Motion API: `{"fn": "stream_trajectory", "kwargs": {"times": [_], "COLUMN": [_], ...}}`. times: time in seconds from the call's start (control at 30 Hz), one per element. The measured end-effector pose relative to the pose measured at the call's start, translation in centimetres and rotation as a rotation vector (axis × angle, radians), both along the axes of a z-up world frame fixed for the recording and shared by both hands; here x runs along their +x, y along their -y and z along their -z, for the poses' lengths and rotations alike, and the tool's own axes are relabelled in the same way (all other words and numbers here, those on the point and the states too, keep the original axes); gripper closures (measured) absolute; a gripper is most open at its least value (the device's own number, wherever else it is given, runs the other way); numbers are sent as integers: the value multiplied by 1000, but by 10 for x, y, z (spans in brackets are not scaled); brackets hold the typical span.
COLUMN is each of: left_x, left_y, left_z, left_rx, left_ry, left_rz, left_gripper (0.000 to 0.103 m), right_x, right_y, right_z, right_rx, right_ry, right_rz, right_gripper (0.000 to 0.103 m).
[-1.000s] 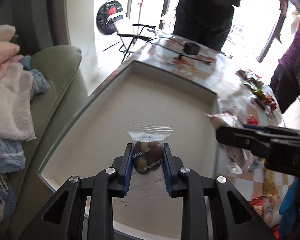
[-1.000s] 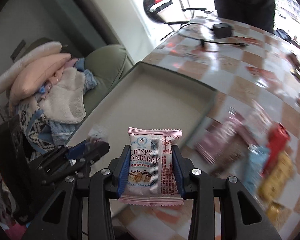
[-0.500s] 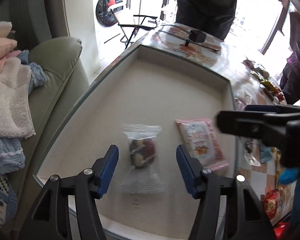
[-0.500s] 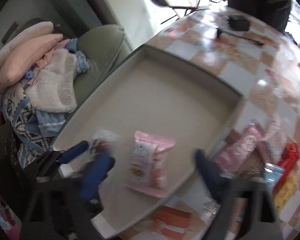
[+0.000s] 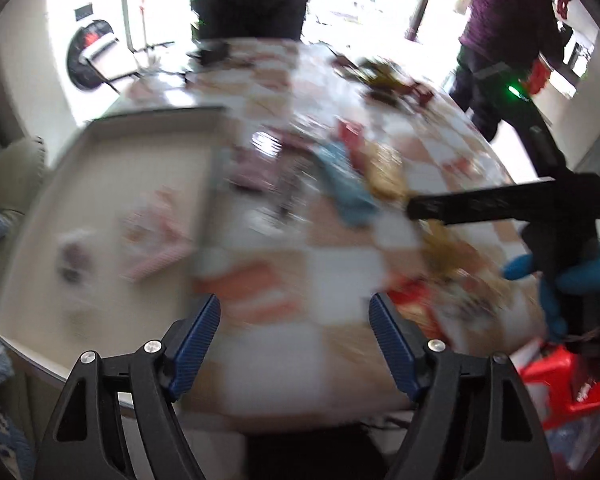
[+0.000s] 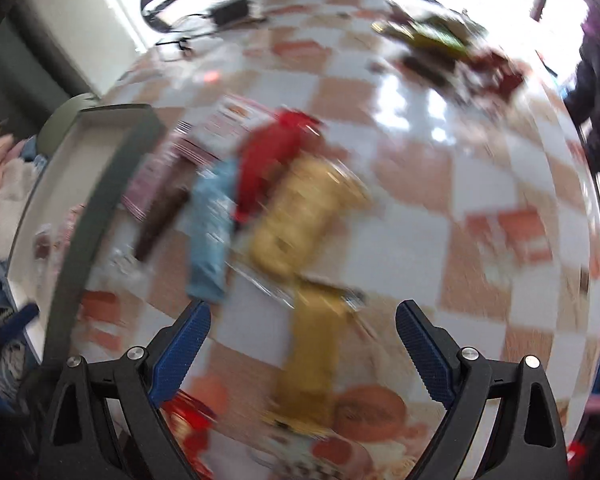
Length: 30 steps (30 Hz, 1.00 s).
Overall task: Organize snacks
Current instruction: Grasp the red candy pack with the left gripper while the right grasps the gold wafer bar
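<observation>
Both views are smeared by motion. A shallow beige box (image 5: 100, 128) lies at the table's left end. In it lie a pink cranberry packet (image 5: 152, 232) and a clear-wrapped dark snack (image 5: 74, 254). My left gripper (image 5: 295, 312) hangs over the checkered tabletop right of the box, its jaws opening with nothing between them. My right gripper (image 6: 303, 316) stands open above the loose snacks, over a long yellow packet (image 6: 312, 352). Beyond it lie a blue packet (image 6: 212, 232), a red packet (image 6: 272, 160) and a golden packet (image 6: 304, 212). A blue-gloved hand (image 5: 572, 284) holds the right tool.
A person in black (image 5: 252, 0) stands at the table's far end and another in purple (image 5: 508, 12) at the far right. A black adapter with its cable (image 6: 232, 10) and a second heap of snacks (image 6: 440, 40) lie far off. Clothes on a sofa (image 6: 4, 184) lie left.
Both grippers let go of their packets, which now lie in the box. Both jaws opened wide and both hands swung right, off the box and over the loose snacks.
</observation>
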<state>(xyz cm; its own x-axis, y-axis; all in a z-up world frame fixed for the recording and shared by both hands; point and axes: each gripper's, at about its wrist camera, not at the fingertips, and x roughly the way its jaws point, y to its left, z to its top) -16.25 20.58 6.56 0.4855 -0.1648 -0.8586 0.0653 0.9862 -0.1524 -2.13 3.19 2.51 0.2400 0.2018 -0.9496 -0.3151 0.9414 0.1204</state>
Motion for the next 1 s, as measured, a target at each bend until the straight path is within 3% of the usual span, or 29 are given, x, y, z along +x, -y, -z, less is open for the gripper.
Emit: {"fn": "stream_trajectory", "kwargs": {"times": [0.17, 0.33, 0.43, 0.5, 0.6, 0.67, 0.73, 1.0], "left_x": [1, 7, 8, 8, 9, 15, 15, 20], "left_y": [34, 55, 63, 74, 85, 82, 79, 83], "left_z": [12, 26, 32, 33, 37, 47, 48, 52], "left_rx": [-30, 12, 13, 67, 133, 141, 155, 162], "left_ry": [-107, -143, -139, -127, -87, -128, -101, -133], "left_rz": [-32, -119, -135, -119, -103, -106, -110, -120], "left_gripper": [23, 23, 23, 22, 19, 19, 19, 19], "right_x": [-10, -15, -16, -17, -18, -21, -21, -27], "right_y": [1, 0, 0, 5, 20, 33, 47, 61], "right_z": [14, 19, 21, 24, 26, 27, 27, 27], "right_rx": [-29, -72, -103, -116, -100, -98, -96, -91], "right_ry": [-2, 43, 71, 79, 99, 104, 108, 123], "right_rz": [-22, -46, -57, -63, -50, -29, -4, -10], "right_gripper": [8, 8, 8, 1, 1, 1, 1, 1]}}
